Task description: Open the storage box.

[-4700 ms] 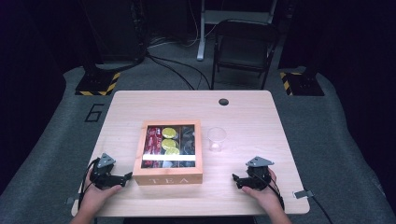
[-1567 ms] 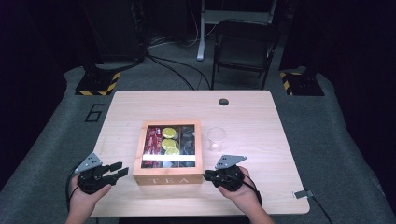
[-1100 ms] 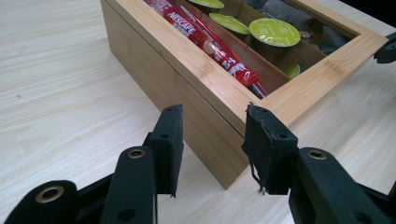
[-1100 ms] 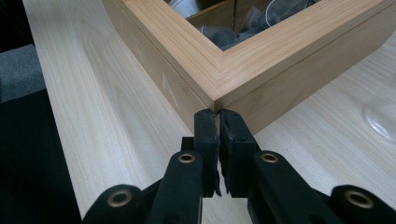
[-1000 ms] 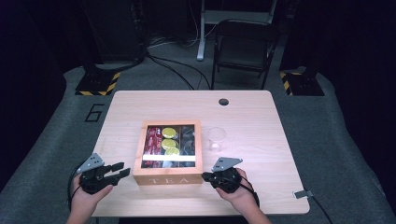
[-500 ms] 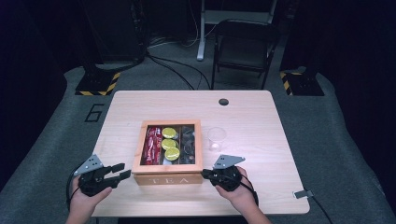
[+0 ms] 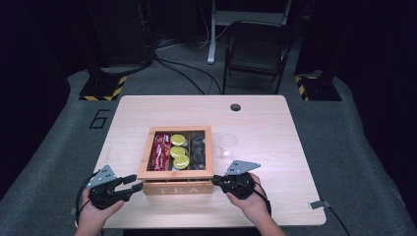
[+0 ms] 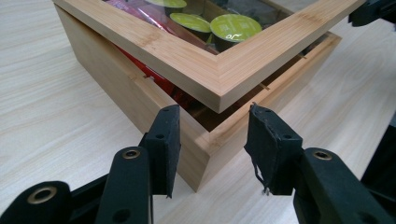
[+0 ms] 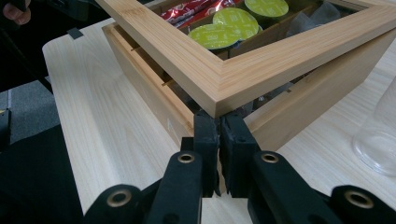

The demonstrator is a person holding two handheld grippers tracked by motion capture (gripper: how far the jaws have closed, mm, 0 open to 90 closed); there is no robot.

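Note:
A wooden tea box (image 7: pixel 177 188) stands near the table's front edge, its window-framed lid (image 7: pixel 174 174) raised a little at the front. Green pods (image 7: pixel 178 152) and red packets (image 7: pixel 161 150) lie inside. My right gripper (image 7: pixel 215 181) is shut, its tips (image 9: pixel 218 123) tucked under the lid's (image 9: pixel 243 70) front right corner, above the base (image 9: pixel 303 112). My left gripper (image 7: pixel 134 183) is open; its jaws have just been opening. They (image 8: pixel 212 135) straddle the box's front left corner (image 8: pixel 201 154) without pressing it, below the lifted lid (image 8: pixel 205 70).
A clear plastic cup (image 7: pixel 228 145) stands just right of the box, close to my right gripper, also at the right gripper view's edge as a cup (image 9: pixel 380 135). A cable hole (image 7: pixel 235 107) sits at the table's back. A folding chair (image 7: pixel 255 49) stands behind the table.
Both grippers came in to the box's front corners. The lid's front edge has lifted off the base. The left jaws stand a little wider apart.

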